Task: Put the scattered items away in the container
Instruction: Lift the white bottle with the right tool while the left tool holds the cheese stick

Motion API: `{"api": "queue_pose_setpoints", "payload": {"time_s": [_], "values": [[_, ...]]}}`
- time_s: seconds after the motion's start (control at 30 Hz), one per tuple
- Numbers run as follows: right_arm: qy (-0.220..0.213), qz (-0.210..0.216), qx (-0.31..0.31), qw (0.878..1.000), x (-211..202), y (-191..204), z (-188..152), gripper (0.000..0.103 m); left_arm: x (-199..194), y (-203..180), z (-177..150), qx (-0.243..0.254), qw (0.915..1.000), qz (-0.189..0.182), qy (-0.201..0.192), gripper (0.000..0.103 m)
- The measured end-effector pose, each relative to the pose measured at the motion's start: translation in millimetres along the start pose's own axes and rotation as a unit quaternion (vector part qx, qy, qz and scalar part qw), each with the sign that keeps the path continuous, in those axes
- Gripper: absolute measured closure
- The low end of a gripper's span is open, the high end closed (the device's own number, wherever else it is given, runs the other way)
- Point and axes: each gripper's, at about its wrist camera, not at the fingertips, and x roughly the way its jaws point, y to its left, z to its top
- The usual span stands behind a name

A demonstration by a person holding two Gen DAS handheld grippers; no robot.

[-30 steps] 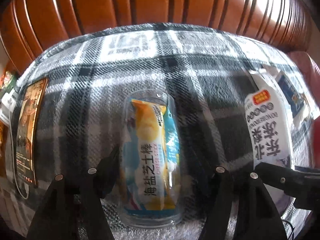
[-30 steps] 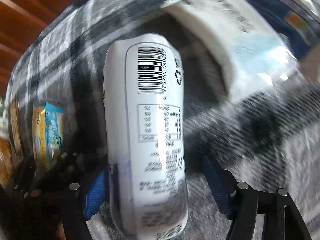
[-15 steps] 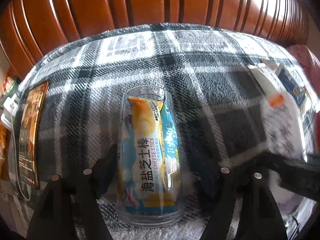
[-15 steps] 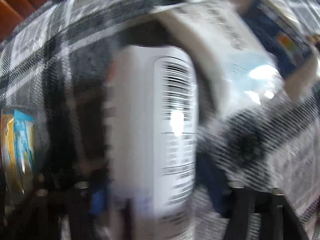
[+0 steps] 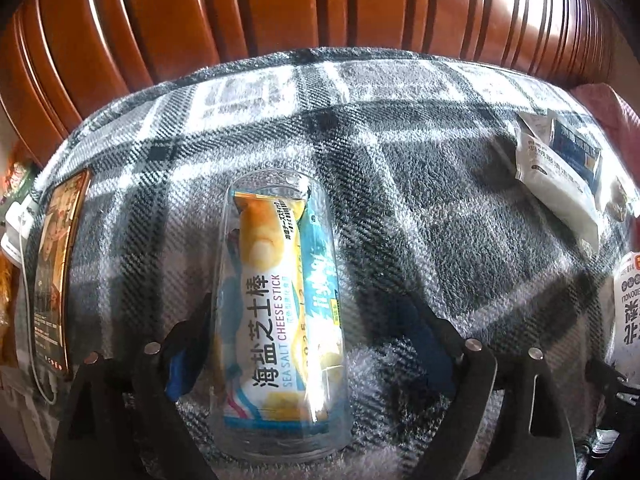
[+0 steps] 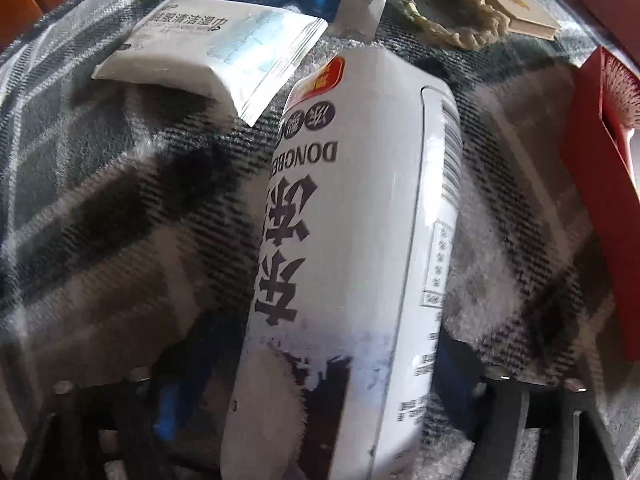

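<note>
Clear plastic tube with the yellow cheese-stick packet lies on the plaid blanket between the left gripper jaws, which are opening; let them clear it fully. The right gripper also opens around the white bottle, which was blurred before.

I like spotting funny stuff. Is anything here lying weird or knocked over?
Yes. The clear cup lies on its side on the plaid blanket with a cheese stick packet inside. The white can lies tipped over too.
</note>
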Motion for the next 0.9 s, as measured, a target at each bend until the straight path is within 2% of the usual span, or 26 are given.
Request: {"api": "queue_pose_setpoints", "payload": {"time_s": [0.13, 0.23, 0.33, 0.5, 0.9], "values": [[-0.034, -0.005, 0.011, 0.999, 0, 1, -9, 0.007, 1, 0, -1, 0.003, 1.0000, 0.002, -0.004, 0.008], [-0.044, 0.006, 0.025, 0.999, -1, -6, -14, 0.004, 0, 0, -1, 0.000, 1.0000, 0.002, 0.003, 0.006], [-0.039, 0.009, 0.024, 0.999, -2, -8, -16, 0.002, 3, -1, 1, -0.001, 0.9998, -0.004, 0.018, 0.000], [-0.026, 0.013, 0.025, 0.999, -2, -9, -14, 0.000, 4, -4, 2, -0.005, 0.9996, 0.000, 0.028, 0.000], [0.006, 0.012, 0.067, 0.998, -3, -14, -3, 0.000, 7, -13, 1, -0.011, 0.9998, 0.013, 0.011, 0.000]]}}
